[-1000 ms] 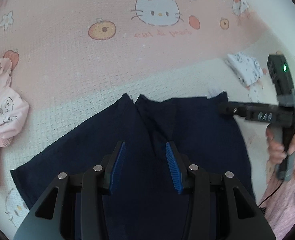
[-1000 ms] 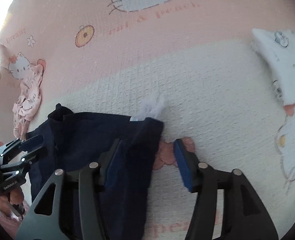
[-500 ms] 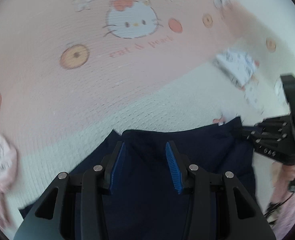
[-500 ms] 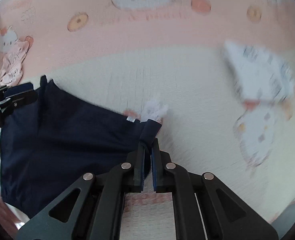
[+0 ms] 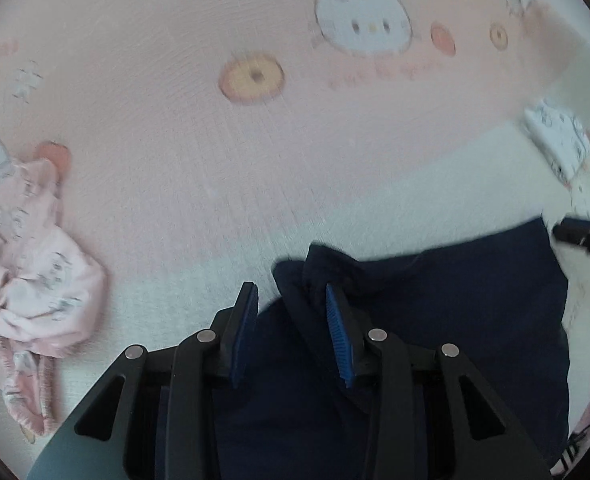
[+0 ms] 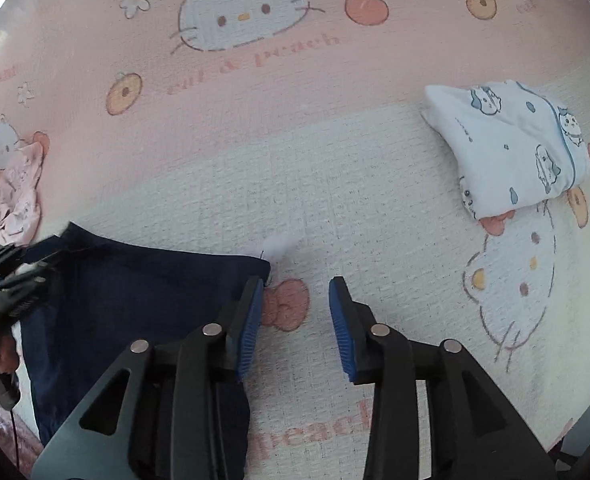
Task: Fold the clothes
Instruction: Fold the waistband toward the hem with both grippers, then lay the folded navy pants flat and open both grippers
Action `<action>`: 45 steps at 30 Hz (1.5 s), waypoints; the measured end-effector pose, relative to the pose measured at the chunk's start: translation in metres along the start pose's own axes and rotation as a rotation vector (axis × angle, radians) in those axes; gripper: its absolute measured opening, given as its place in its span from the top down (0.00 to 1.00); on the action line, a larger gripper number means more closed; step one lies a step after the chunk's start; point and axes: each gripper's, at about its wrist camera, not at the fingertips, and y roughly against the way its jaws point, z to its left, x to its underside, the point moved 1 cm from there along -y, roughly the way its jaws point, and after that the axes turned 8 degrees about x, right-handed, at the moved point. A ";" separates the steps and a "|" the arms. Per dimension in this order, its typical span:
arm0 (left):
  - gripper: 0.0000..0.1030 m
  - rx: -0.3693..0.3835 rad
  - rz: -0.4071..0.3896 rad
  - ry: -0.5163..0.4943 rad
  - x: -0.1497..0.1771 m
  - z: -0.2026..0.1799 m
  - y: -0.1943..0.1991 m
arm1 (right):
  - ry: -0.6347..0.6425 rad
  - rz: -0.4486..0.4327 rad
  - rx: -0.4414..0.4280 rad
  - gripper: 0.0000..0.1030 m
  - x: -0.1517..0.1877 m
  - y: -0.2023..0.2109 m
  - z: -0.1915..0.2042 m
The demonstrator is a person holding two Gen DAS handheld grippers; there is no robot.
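A bed (image 6: 335,184) under a waffle-textured sheet, pink across the top of both frames and cream below, printed with cartoon cats, peaches and flowers; it fills every view and gives a soft, yielding floor for folding, with nothing of the room beyond it to be seen.

Lower centre to lower right in my left view, and lower left in my right view, lies the navy garment (image 5: 455,300), roughly flat with one bunched, turned-over corner at its upper left edge. I judge it light, limp and thin, likely to sag and slide off a loose pinch, so corners and hems are the places to take it, both at once, to keep the fold square.

A folded white printed garment (image 6: 515,148) sits at the right of my right view, well apart from the navy one; a crumpled pink garment (image 5: 35,280) lies at the left edge of my left view.

My left tool (image 5: 291,332) has just been closing, its blue pads apart, the bunched navy corner rising between them and lying against the right pad, not yet pinched.

My right tool (image 6: 295,324) has just been opening and stands apart over bare sheet, its left pad just beside the navy garment's corner; nothing is held
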 end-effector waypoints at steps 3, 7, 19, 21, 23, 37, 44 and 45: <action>0.65 0.063 -0.026 0.008 -0.002 -0.004 0.005 | 0.017 0.019 -0.019 0.64 0.007 0.000 0.000; 0.62 -0.073 0.069 -0.075 -0.008 -0.015 -0.030 | 0.091 0.018 0.013 0.62 0.013 -0.013 0.021; 0.61 -0.139 0.052 0.278 0.046 0.064 0.049 | 0.064 -0.033 0.022 0.61 0.004 0.010 0.031; 0.61 -0.133 0.077 0.371 0.073 0.083 0.049 | 0.137 -0.050 -0.021 0.61 0.005 0.016 0.062; 0.61 -0.096 0.088 0.466 0.093 0.102 0.048 | 0.212 -0.059 -0.078 0.61 0.008 0.022 0.097; 0.94 0.046 -0.026 0.486 0.078 0.129 0.042 | 0.572 -0.033 -0.132 0.65 -0.006 -0.001 0.259; 0.94 -0.011 -0.009 0.536 0.087 0.150 0.045 | 0.430 -0.076 -0.209 0.68 -0.018 -0.010 0.232; 0.94 -0.015 0.010 0.558 0.092 0.150 0.039 | 0.418 -0.073 -0.204 0.68 -0.019 -0.015 0.230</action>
